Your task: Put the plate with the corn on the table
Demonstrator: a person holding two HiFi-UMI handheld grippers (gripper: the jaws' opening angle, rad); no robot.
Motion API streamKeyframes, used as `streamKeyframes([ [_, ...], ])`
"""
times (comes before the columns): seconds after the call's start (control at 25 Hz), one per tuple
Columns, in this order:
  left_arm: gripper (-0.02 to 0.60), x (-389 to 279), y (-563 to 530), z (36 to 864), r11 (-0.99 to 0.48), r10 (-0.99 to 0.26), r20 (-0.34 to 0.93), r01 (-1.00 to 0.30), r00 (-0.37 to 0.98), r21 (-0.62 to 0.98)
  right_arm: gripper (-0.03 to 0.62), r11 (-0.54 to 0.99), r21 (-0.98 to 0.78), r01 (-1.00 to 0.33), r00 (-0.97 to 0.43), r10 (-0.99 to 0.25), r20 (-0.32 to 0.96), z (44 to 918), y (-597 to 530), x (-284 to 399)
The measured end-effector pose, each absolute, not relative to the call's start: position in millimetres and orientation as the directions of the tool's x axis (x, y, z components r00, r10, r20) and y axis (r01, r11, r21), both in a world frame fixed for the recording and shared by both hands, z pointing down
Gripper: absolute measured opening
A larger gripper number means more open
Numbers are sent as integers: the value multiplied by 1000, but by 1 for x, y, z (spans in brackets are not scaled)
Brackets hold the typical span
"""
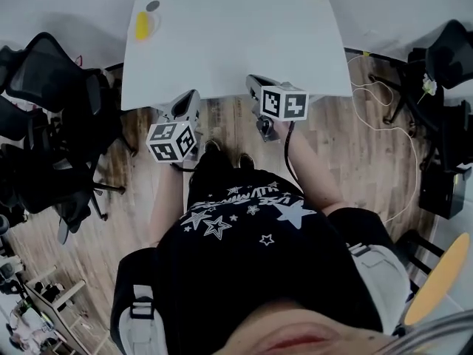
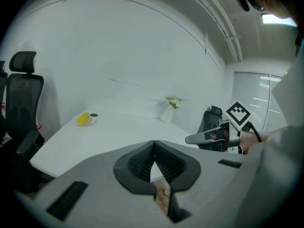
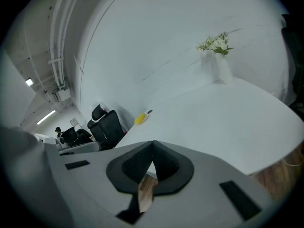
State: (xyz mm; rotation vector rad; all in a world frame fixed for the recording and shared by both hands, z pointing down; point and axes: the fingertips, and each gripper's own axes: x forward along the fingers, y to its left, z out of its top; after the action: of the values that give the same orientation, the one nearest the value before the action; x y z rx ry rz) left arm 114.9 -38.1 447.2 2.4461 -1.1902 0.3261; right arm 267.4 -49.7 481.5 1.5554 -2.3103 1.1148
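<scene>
A yellow corn cob on a small white plate rests at the far left corner of the white table. It also shows as the corn plate in the left gripper view and the corn plate in the right gripper view. My left gripper hangs at the table's near edge, shut and empty, its tips together. My right gripper is just over the near edge, also shut with nothing in it. Both are well short of the plate.
A small dark disc lies beside the plate. A white vase of flowers stands at the table's far side. Black office chairs crowd the left, another chair is at right. A cable trails over the wooden floor.
</scene>
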Motion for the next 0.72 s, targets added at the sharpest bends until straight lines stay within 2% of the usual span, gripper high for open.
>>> streamKeyframes([
  [0.4, 6, 122, -15, 457, -575, -669, 396, -776, 629, 260, 6, 249, -410, -878, -443, -747, 496, 484, -25, 258],
  [0.72, 6, 89, 42, 467, -567, -651, 408, -768, 640, 298, 6, 267, -336, -903, -414, -749, 517, 484, 26, 224],
])
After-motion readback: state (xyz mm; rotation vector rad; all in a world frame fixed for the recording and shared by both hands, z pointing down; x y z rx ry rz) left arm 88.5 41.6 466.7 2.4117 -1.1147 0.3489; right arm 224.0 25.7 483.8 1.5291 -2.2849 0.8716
